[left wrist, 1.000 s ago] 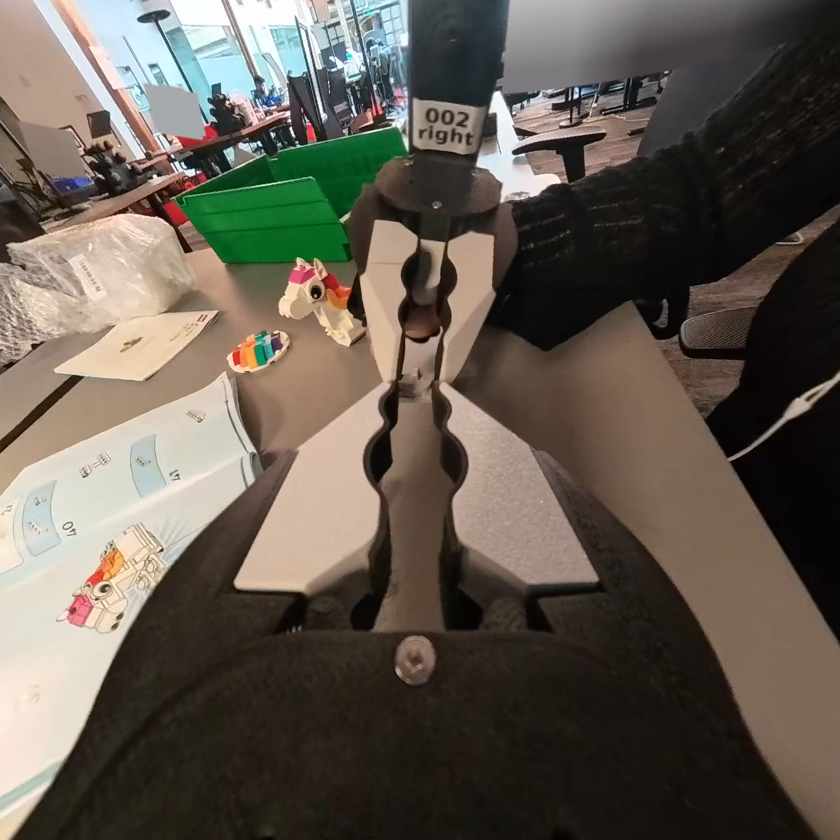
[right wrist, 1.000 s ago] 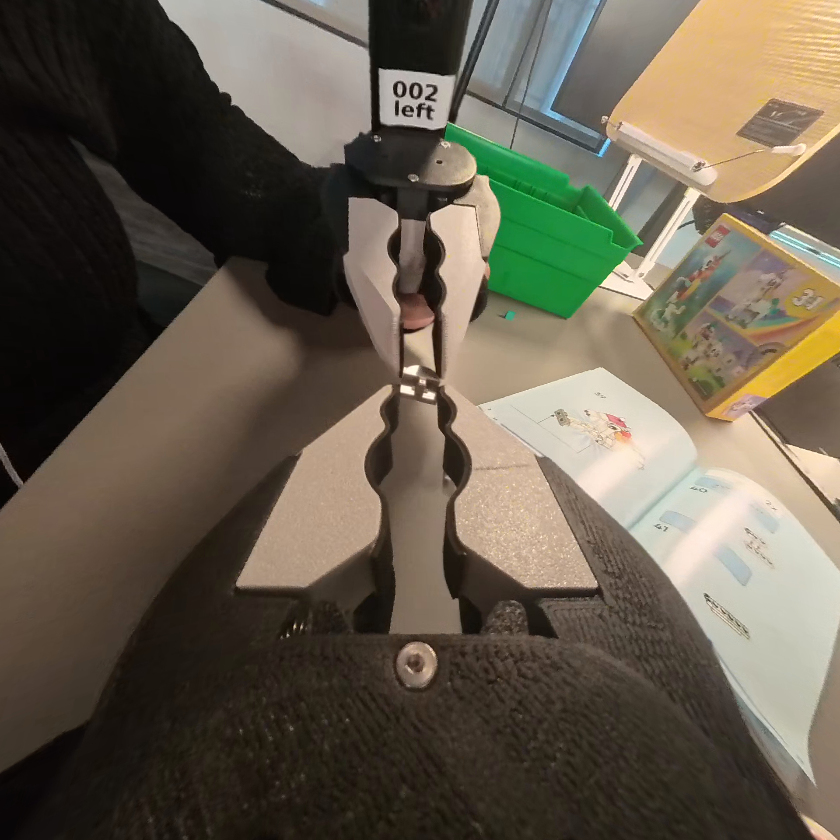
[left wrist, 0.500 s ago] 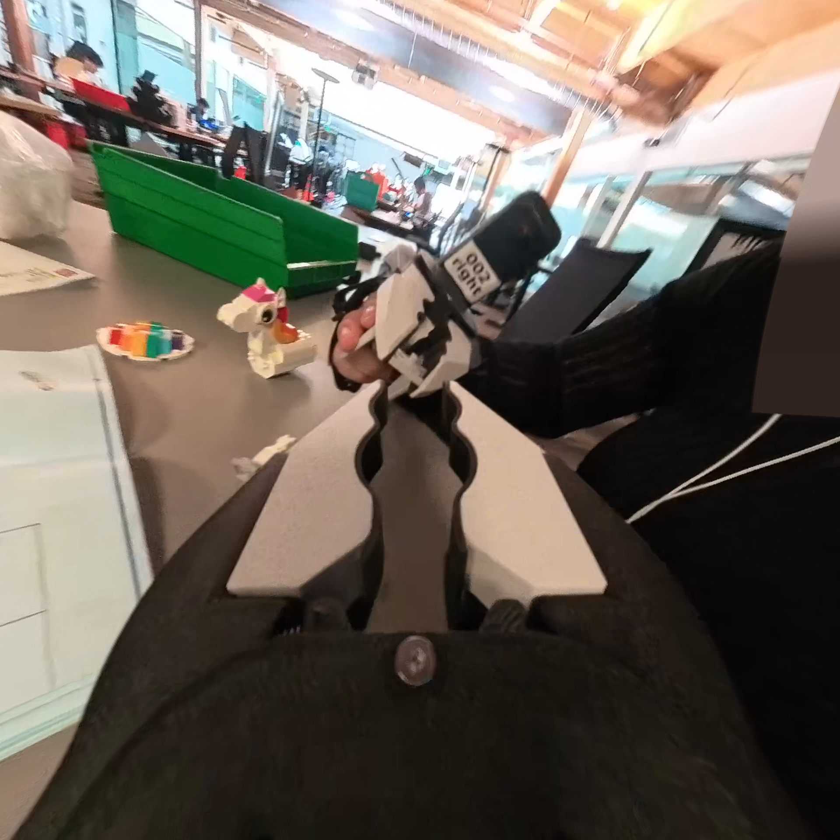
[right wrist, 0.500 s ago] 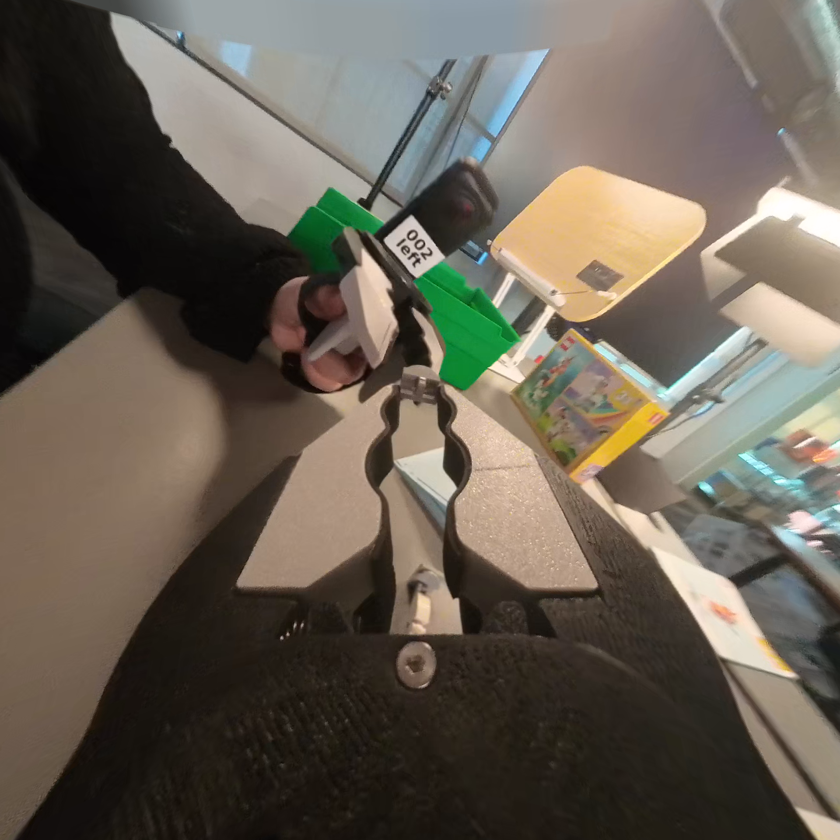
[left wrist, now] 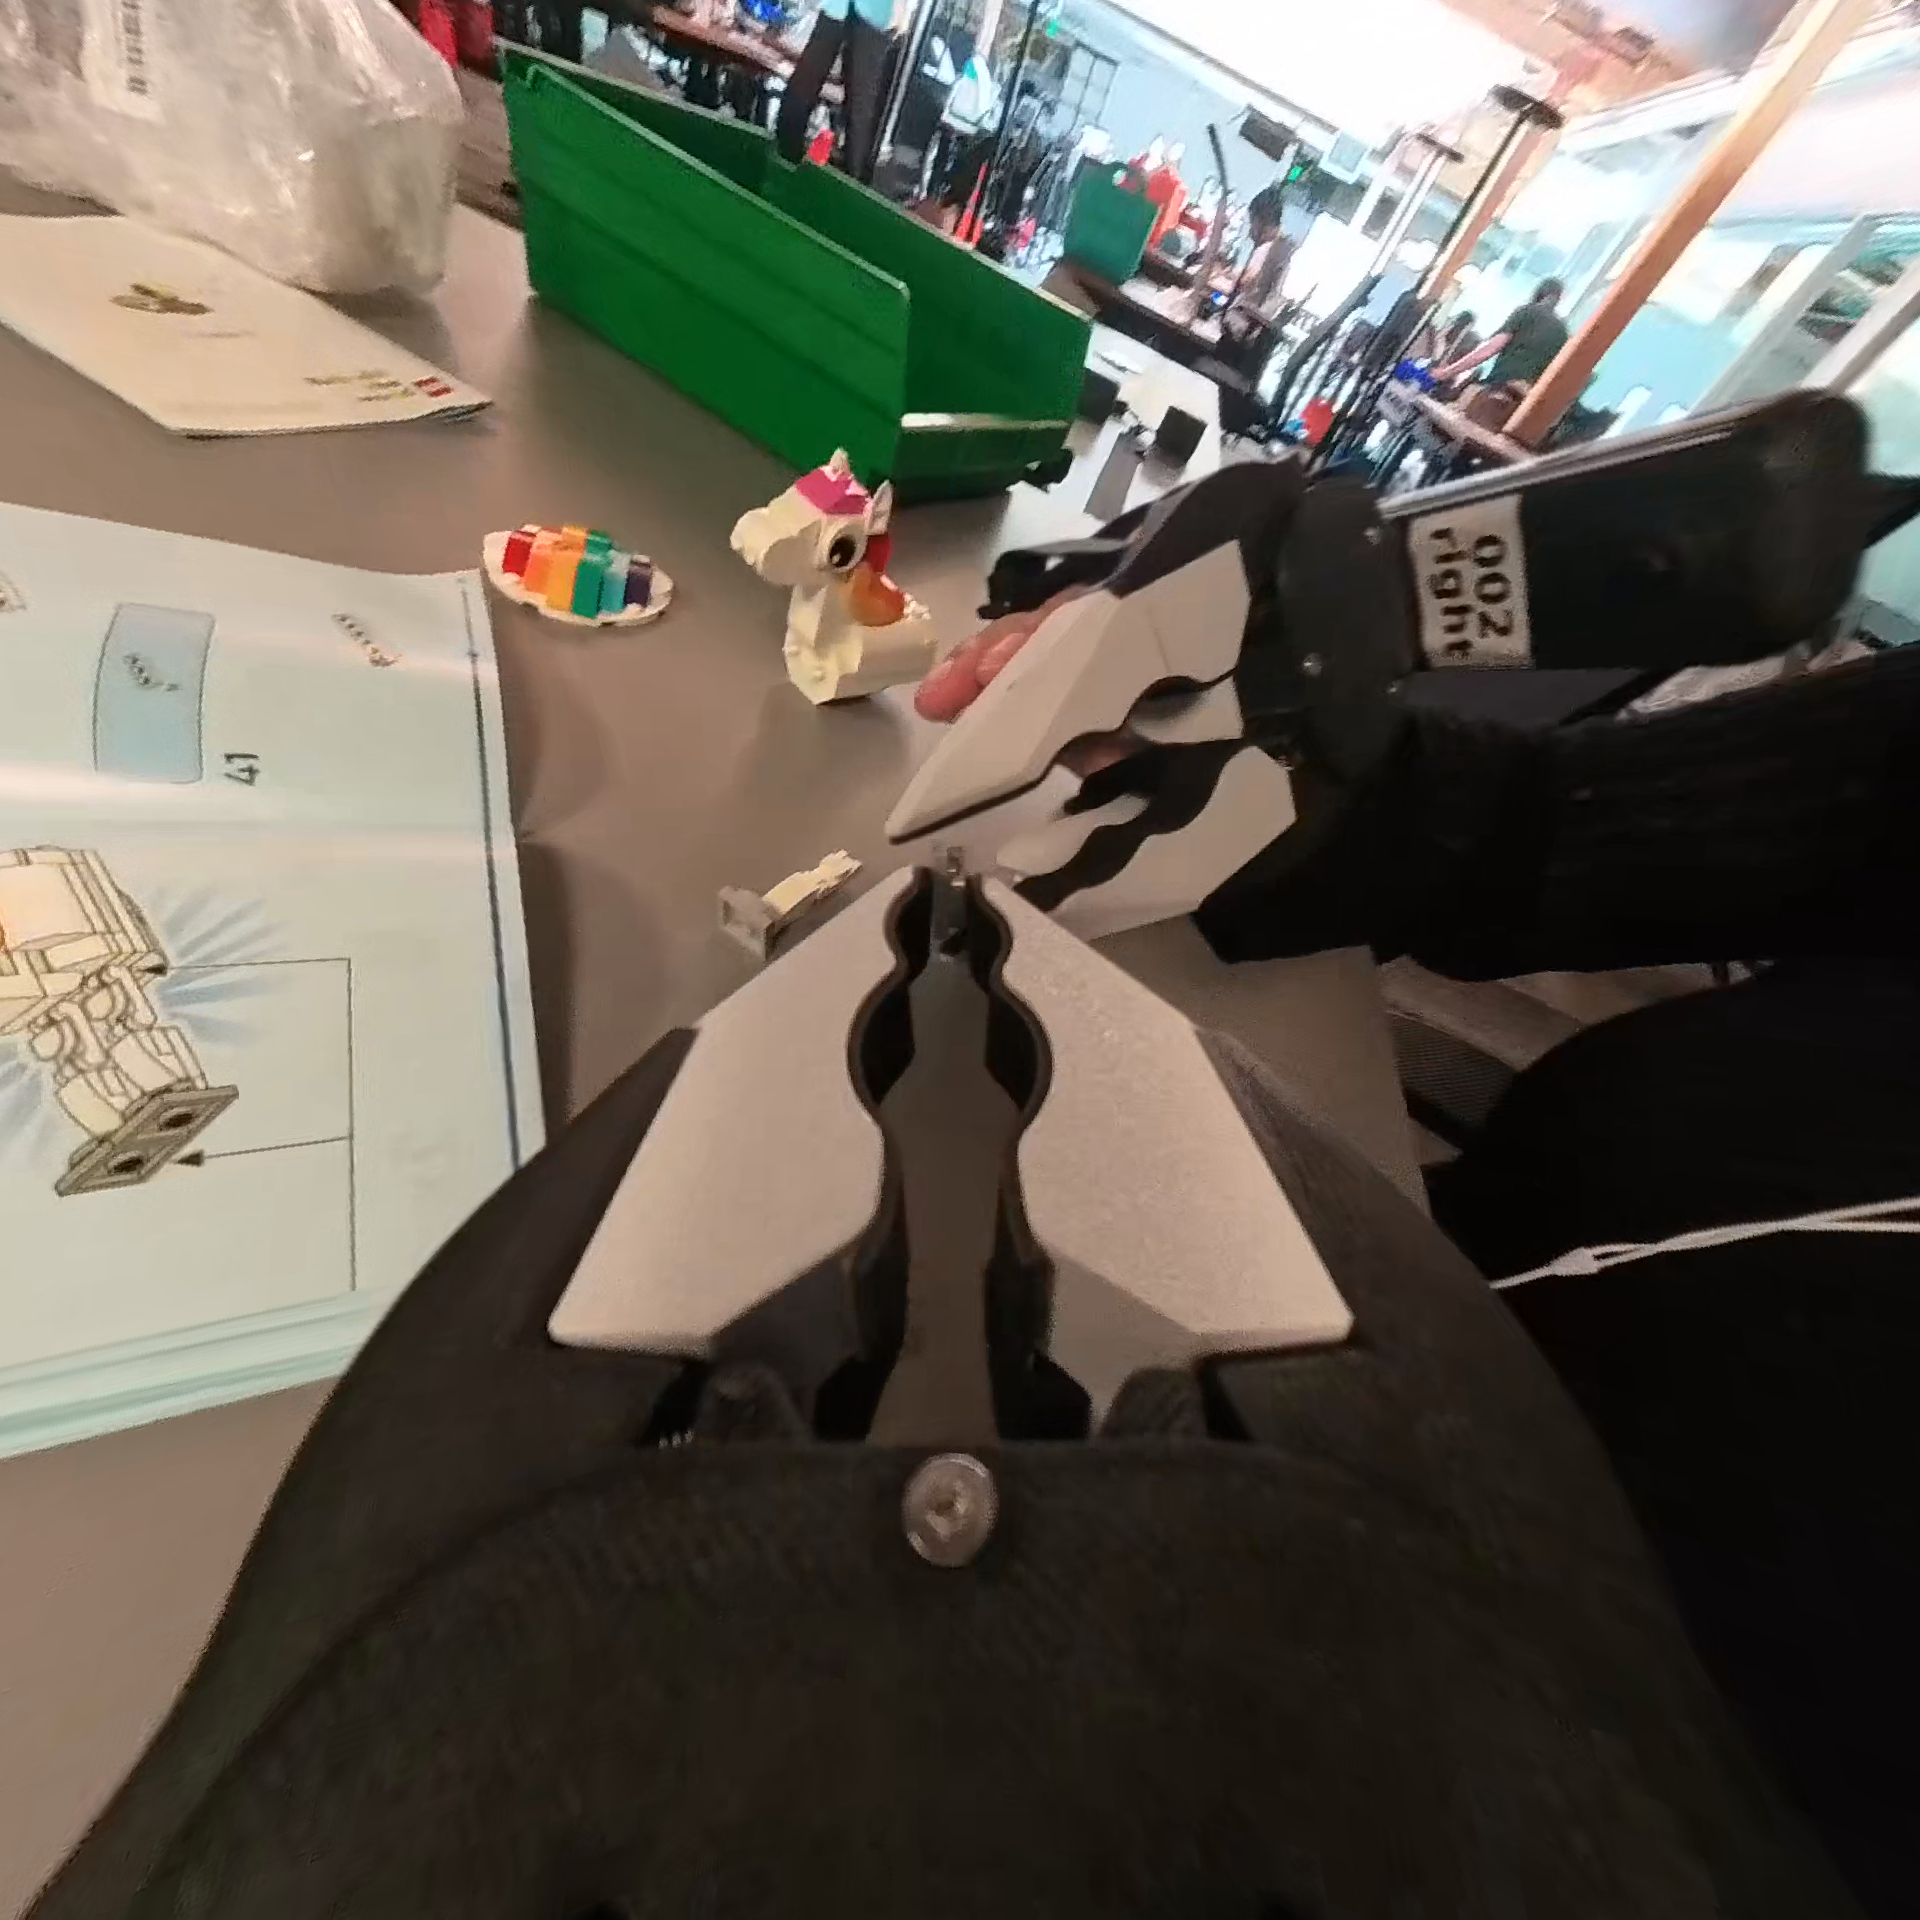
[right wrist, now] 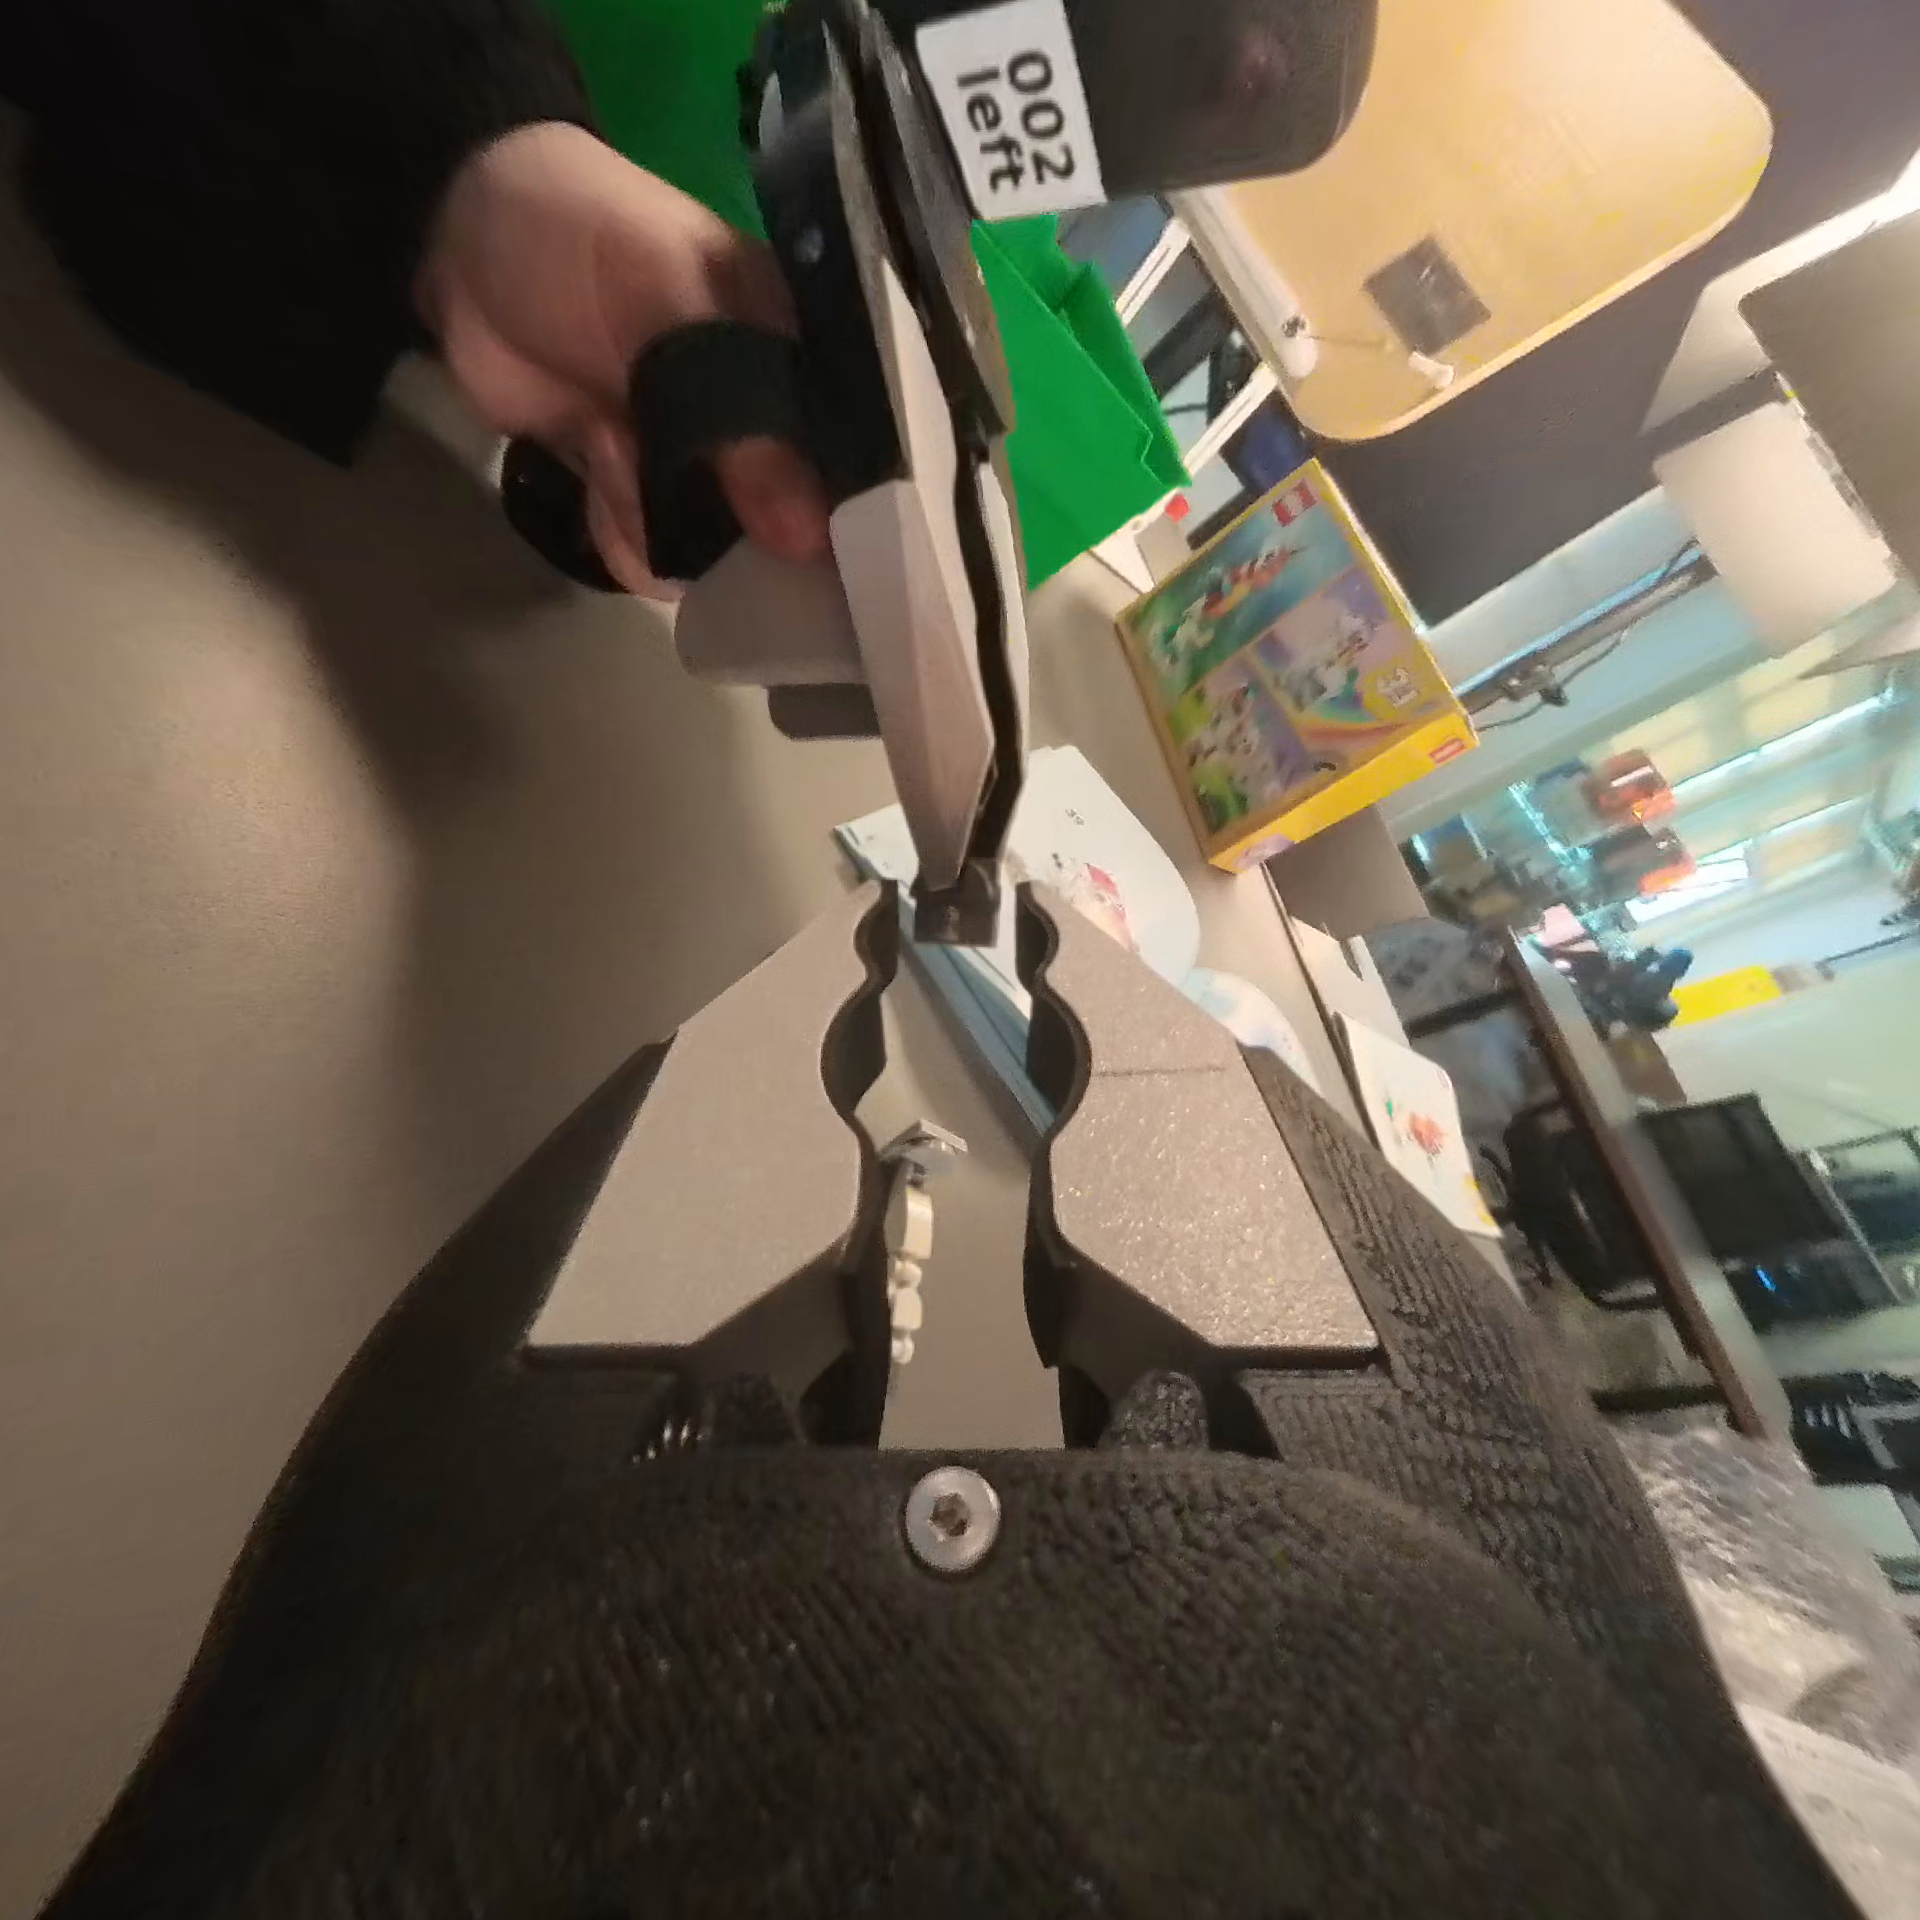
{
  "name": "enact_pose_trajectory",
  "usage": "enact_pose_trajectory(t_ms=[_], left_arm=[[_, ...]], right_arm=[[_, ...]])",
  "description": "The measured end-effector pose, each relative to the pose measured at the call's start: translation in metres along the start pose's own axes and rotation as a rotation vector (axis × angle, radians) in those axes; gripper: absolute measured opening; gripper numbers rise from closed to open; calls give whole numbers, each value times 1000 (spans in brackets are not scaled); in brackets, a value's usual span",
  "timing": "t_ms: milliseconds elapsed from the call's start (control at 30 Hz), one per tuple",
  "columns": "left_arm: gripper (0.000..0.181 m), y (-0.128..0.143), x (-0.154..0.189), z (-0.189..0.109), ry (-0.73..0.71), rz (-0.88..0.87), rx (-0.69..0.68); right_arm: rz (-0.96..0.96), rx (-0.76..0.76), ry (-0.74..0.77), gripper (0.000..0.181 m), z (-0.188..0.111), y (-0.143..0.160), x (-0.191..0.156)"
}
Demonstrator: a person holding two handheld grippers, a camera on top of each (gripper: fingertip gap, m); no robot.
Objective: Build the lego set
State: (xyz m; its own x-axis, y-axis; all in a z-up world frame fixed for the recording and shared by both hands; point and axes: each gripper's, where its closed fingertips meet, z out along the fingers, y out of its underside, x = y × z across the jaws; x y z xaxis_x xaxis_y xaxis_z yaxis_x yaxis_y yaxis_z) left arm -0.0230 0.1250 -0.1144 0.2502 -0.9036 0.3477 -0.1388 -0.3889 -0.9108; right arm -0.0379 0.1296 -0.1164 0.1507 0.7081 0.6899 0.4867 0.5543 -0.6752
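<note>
Grey and very small, the lego piece [right wrist: 958,920] now sits pinched at the tip of the left gripper [left wrist: 948,896], whose fingers are drawn together on it. A moment earlier it was held at the tip of the right gripper [right wrist: 956,902]. The right gripper's jaws now stand apart on either side of the piece without touching it, so the piece has passed from right to left. Both tools have also rolled since a second ago, when they met tip to tip and upright; the right one now lies on its side in the left wrist view. Through the gap between the right fingers a white leg assembly [right wrist: 912,1236] with a grey plate at one end lies loose on the table [left wrist: 644,790], just beside the open instruction booklet [left wrist: 239,831]. Farther off stand the unicorn body [left wrist: 836,613] and the rainbow plate [left wrist: 577,561], in front of a green bin [left wrist: 727,270]. The freed right gripper can probably now pick up the leg so the grey piece can be pressed on. The grip on so small a piece looks shallow, and a twist could flick it away.
</note>
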Motion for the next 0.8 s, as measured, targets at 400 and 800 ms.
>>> enact_pose_trajectory(t_ms=[400, 800], left_arm=[[6, 4, -10, 0, -2, -132, 0], [37, -28, 13, -16, -129, 447, 188]], right_arm=[[-192, -133, 64, 15, 4, 10, -1], [635, 267, -162, 13, -14, -23, 21]])
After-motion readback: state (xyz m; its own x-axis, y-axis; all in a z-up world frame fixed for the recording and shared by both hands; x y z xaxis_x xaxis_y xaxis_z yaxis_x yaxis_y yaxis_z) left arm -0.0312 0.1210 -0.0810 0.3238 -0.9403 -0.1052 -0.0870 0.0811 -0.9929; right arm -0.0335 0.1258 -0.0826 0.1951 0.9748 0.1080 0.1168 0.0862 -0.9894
